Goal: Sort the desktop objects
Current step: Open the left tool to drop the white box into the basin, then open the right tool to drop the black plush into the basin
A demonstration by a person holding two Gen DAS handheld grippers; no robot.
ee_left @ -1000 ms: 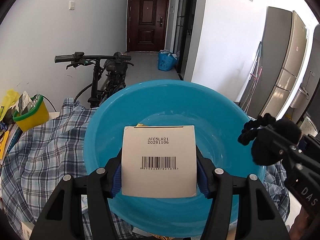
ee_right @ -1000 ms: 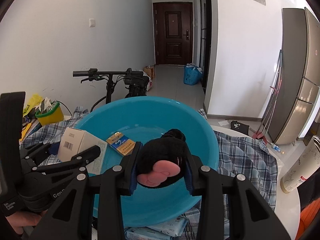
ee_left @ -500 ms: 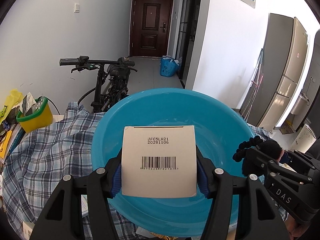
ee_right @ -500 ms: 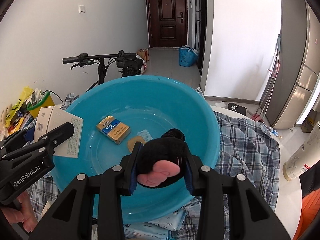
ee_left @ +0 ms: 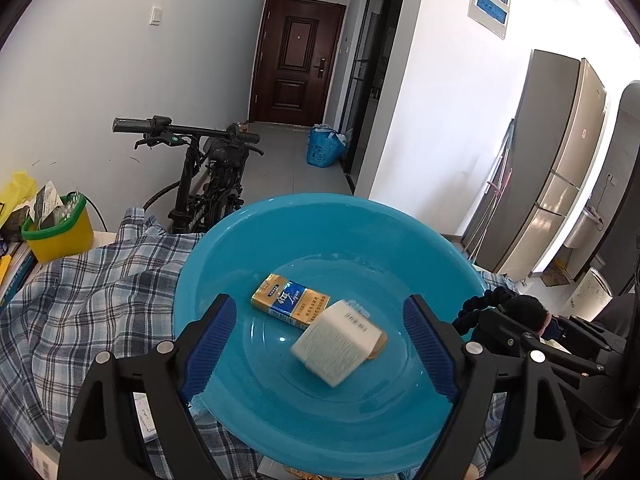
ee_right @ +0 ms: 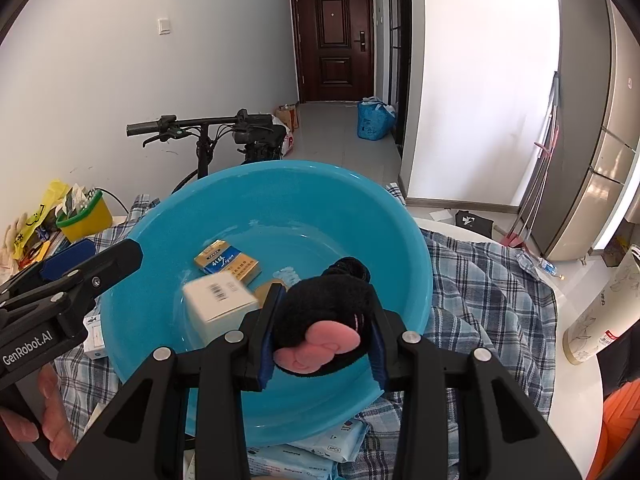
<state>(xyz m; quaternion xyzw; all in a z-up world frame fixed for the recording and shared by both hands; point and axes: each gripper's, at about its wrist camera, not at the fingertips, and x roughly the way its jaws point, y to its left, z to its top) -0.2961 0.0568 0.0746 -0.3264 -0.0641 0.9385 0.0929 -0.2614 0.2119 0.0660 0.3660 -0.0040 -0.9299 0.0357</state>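
Observation:
A big blue basin (ee_left: pixel 280 236) (ee_right: pixel 392 216) rests on a plaid cloth. Inside it lie a gold-and-blue packet (ee_left: pixel 290 300) (ee_right: pixel 226 262) and a white box (ee_left: pixel 336 346) (ee_right: pixel 218 304), blurred with motion, tilted beside the packet. My left gripper (ee_left: pixel 320 344) hangs over the basin's near side, its jaws opening, nothing between the blue pads (ee_left: pixel 208 344); it also shows at the left of the right wrist view, left gripper (ee_right: pixel 76 268). My right gripper (ee_right: pixel 324 332) is shut on a black plush toy (ee_right: pixel 326 320) with a pink bow, just over the basin's near rim.
The plaid cloth (ee_left: pixel 80 304) (ee_right: pixel 488 292) covers the table. A yellow pot with a green rim (ee_left: pixel 60 232) (ee_right: pixel 86 218) stands far left. Wipe packs (ee_right: pixel 320 452) lie under the basin's near edge. A bicycle (ee_left: pixel 208 176) stands behind, and a patterned cup (ee_right: pixel 596 320) stands at right.
The left jaws have spread and let go of the white box, which has dropped into the basin beside the packet. The right gripper holds the plush toy as before.

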